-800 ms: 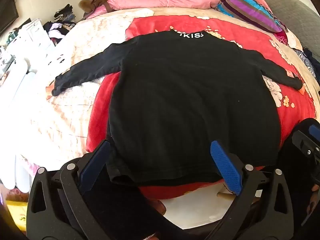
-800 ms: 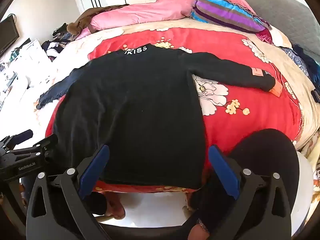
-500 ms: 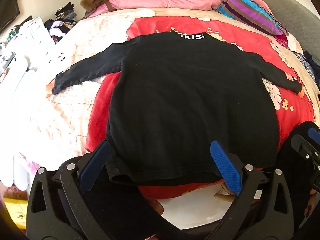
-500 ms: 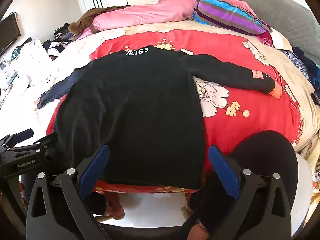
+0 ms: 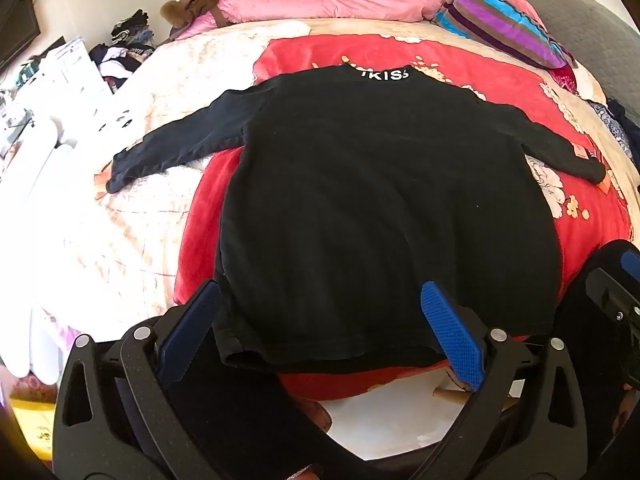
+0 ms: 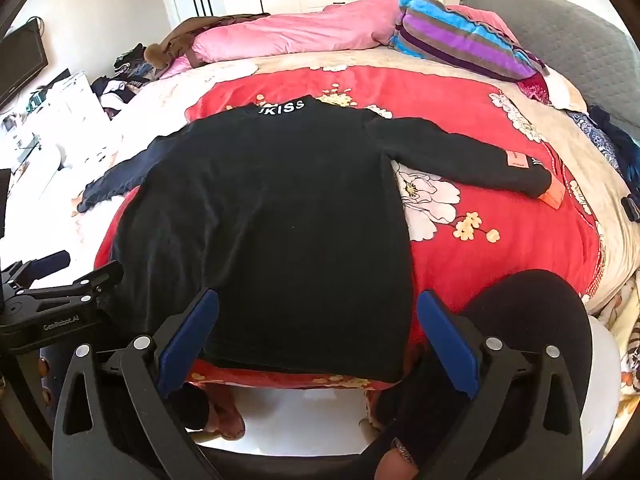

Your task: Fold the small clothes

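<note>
Two claws, both spread wide and gripping nothing — I hold my left claw (image 5: 320,328) over the near hem of the black sweater (image 5: 380,208), my right claw (image 6: 318,332) over the same hem further right. Ahead of both, the sweater lies flat, sleeves out, on the red floral blanket (image 6: 500,248) on the bed — collar at the far end, beyond it a pink quilt (image 5: 340,0).

Pillows (image 5: 500,24) crowd far edge (red blanket (image 6: 500,240) open)
</note>
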Demonstrator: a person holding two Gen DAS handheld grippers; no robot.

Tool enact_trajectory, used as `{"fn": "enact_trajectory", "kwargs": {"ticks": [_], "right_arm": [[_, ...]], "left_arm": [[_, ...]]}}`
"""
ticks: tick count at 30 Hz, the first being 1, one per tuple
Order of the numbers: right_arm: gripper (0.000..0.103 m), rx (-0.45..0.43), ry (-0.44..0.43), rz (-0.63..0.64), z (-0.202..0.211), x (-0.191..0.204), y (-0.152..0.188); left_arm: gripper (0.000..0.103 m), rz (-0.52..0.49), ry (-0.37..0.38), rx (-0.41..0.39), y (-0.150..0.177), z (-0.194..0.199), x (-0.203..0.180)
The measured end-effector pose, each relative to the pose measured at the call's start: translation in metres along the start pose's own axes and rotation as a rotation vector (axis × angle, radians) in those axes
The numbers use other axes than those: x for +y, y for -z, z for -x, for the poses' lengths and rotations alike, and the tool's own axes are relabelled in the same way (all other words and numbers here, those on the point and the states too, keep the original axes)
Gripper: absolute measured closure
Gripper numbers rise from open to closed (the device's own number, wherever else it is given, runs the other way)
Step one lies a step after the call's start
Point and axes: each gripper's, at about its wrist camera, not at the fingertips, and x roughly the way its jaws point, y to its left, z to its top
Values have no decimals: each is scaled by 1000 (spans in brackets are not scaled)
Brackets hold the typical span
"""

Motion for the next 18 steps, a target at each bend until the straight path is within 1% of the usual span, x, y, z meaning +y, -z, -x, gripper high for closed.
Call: {"fn": "enact_trajectory", "kwargs": {"ticks": [18], "right_arm": [[4,2,-4,-4,0,-1,0]], "left_arm": [[9,2,-8,-12,0,3,1]]}}
